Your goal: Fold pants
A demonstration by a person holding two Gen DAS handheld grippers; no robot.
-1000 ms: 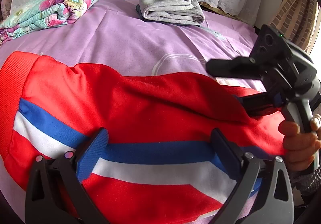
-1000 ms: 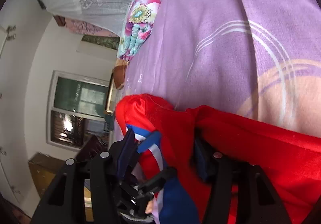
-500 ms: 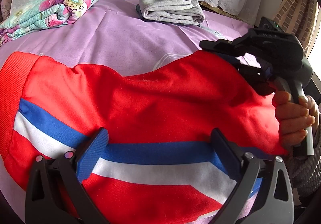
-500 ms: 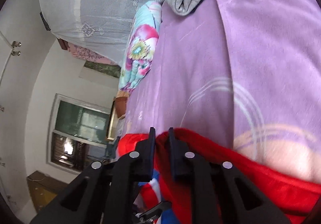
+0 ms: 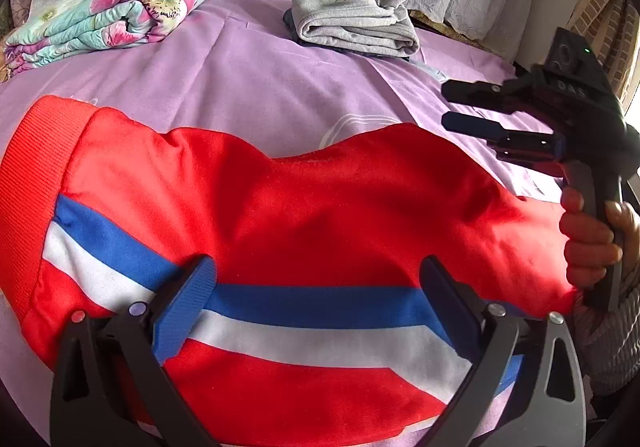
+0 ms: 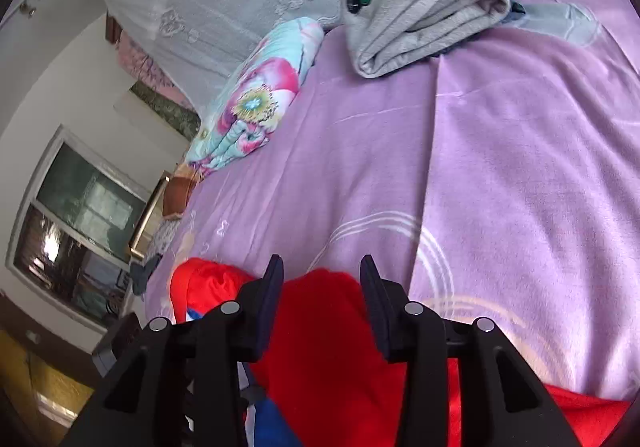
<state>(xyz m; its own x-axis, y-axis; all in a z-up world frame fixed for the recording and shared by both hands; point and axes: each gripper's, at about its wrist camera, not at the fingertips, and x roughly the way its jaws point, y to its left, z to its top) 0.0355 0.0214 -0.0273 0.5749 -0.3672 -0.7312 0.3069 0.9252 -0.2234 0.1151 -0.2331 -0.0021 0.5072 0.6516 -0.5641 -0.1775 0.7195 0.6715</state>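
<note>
Both tongs stand apart and empty — left gripper (image 5: 316,299) over the striped red pants (image 5: 320,215), right gripper (image 6: 320,287) hovering clear of the fabric — probably so the fold can settle flat on the purple bedsheet (image 5: 248,87).

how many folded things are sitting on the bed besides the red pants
2. A floral quilt lies at the far left of the bed, and grey clothes sit far centre, with something dark partly hidden under them, so more may be there.
</note>
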